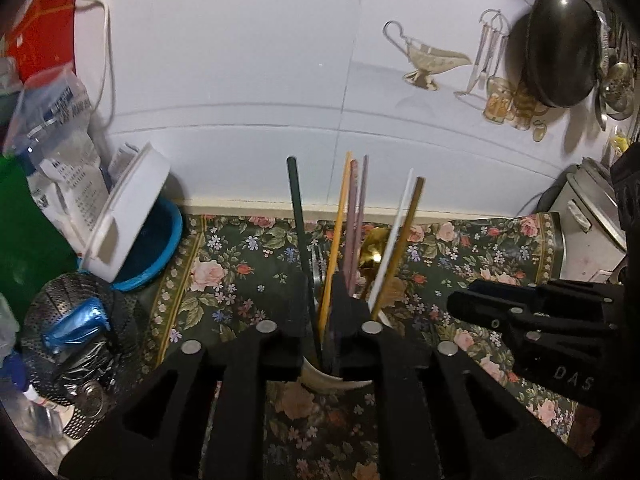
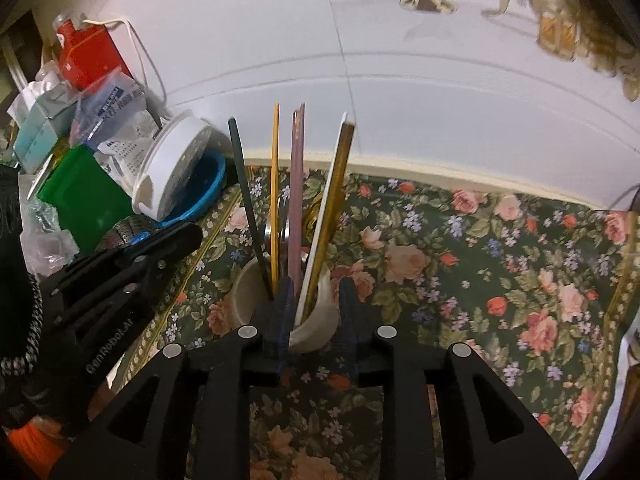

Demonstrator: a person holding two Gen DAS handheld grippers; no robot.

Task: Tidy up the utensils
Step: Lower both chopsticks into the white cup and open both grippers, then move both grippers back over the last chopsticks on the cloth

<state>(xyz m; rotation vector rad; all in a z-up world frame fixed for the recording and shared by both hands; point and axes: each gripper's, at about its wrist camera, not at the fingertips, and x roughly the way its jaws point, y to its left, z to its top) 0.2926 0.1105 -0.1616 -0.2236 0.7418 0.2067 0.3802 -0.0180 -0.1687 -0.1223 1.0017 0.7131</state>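
Both claws tilt steeply down toward a cream cup (image 2: pixel 320 320) that stands upright on the counter's floral cloth (image 2: pixel 480 264).

The left claw (image 1: pixel 320 344) hangs over the cup's near rim, its fingers only a narrow gap apart. A dark green stick (image 1: pixel 298 216) and a yellow stick (image 1: pixel 336 240) rise through that gap, but whether the pads press them cannot be told. In the right wrist view the left claw (image 2: pixel 188 236) shows at the left, beside the cup.

The right claw (image 2: pixel 316 300) straddles the cup's near wall, one finger inside among the sticks and the other just outside; the jaws stand narrowly apart and the pads do not seem to pinch the rim. It also appears at the right of the left wrist view (image 1: pixel 460 300).

The sticks stand on end in the cup, long axes near vertical and fanning outward: dark green leaning left, yellow and a pink pair (image 2: pixel 297 184) near upright, white (image 2: pixel 324 216) and gold (image 2: pixel 334 208) leaning right. A gold spoon (image 1: pixel 374 246) and a fork (image 2: pixel 282 220) stand among them.
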